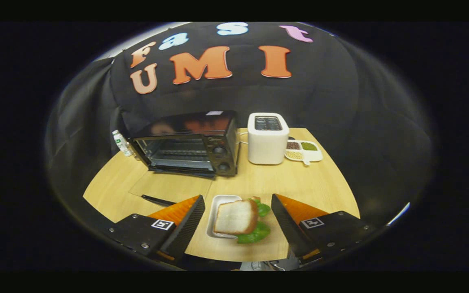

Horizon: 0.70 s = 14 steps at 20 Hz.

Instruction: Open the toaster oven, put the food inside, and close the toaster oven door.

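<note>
Gripper view: toaster oven sits far left on the bench; its door looks already dropped flat toward the near side, rack inside exposed, so I judge step one done; food not in yet, door not closed, so two of three steps left.

Food is a sandwich, bread slice on top with green lettuce sticking out on the right and near sides; it lies on a small white tray, partly overhanging the tray's right edge; sandwich is between the fingers of the gripper, roughly centred in the gap.

Jaws are spread wide; neither finger touches the sandwich, clear bench showing on both sides of it; nothing held.

Oven opening is well beyond the sandwich and off to the left, so the carry will need a forward-left move once the grip is made.

Other stuff: white pop-up toaster just right of the oven; divided dish with small heaps of beans or grains right of that; small bottle on the far left of the oven; none of it in the path.
</note>
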Tool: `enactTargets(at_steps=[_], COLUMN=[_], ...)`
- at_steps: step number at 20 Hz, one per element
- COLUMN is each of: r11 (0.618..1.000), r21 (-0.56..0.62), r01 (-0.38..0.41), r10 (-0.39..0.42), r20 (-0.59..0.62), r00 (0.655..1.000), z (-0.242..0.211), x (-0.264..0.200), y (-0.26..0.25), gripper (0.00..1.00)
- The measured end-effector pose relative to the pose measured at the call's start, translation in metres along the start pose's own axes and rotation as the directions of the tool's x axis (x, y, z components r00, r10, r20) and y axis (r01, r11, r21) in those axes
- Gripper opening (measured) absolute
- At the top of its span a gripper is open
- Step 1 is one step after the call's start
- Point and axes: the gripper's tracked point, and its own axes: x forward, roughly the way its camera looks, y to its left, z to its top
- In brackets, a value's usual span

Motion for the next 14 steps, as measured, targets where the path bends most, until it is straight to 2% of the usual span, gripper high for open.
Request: enactTargets(at_steps=[5, 14], r11=[0.999, 0.986], r21=[0.041, 0.126], r01=[-0.007, -0.11], r10=[0.011, 0.142], r20=[-0.088, -0.284], r00=[0.996, 0.948], z=[-0.029, -0.072], x=[0.019, 0.055], y=[-0.015, -0.008], gripper=[0.98, 0.96])
